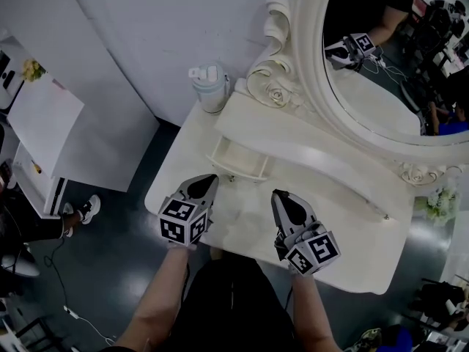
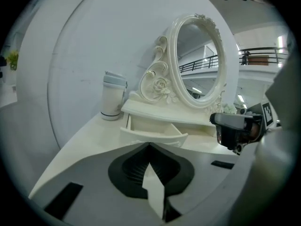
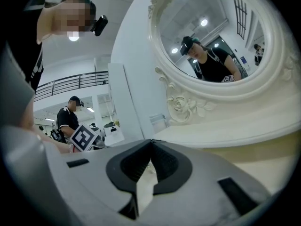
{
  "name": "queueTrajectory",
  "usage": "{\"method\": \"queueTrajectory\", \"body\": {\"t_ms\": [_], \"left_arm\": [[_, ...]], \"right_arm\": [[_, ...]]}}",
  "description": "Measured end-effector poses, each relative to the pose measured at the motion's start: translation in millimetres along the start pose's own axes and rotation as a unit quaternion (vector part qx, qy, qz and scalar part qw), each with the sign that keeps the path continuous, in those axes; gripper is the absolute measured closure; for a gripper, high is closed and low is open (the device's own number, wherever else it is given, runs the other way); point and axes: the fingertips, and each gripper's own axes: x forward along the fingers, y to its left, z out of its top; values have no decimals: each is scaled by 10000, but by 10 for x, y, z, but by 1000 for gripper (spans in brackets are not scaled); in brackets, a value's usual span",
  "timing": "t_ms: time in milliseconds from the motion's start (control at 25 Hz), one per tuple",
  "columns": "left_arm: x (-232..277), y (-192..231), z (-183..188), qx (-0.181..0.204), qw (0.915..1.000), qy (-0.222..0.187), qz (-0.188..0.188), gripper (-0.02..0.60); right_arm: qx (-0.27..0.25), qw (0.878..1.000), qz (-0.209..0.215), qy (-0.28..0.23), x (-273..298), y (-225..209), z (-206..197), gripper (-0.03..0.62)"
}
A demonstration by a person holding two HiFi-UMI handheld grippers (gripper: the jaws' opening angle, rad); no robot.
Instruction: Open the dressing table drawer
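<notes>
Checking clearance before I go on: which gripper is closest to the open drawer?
The left gripper, shut and empty, its tip just short of the front of the pulled-out drawer. The right gripper, also shut, hangs farther back.

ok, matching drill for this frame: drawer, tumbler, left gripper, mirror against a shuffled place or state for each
Things
1. drawer
2. tumbler
3. left gripper
4. mirror

Place or state
A. jaws together, nothing between them
B. upright at the back left corner of the dressing table
C. pulled out, inside showing
D. oval, in an ornate cream frame

Pairs: 1-C, 2-B, 3-A, 4-D
</notes>
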Motion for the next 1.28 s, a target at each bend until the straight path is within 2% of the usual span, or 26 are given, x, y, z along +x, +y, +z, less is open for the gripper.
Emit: {"method": "queueTrajectory", "body": {"t_ms": [200, 440, 560, 840, 1280], "left_arm": [[-229, -96, 379, 0, 9964, -795, -297, 581], [-458, -306, 798, 240, 9885, -1393, -543, 581], [-546, -405, 976, 424, 9845, -1574, -640, 581], [-743, -553, 1325, 501, 9769, -1895, -847, 581], [-974, -576, 1702, 595, 9696, -2230, -808, 581]], "right_arm": [[-266, 9996, -34, -21, -11, 85, 193, 591], [-417, 9989, 36, -205, -45, 212, 519, 591], [-478, 9982, 81, -352, -63, 280, 716, 591], [-596, 9971, 95, -472, -108, 365, 1023, 591], [-708, 9946, 229, -729, -54, 505, 1362, 591]]}}
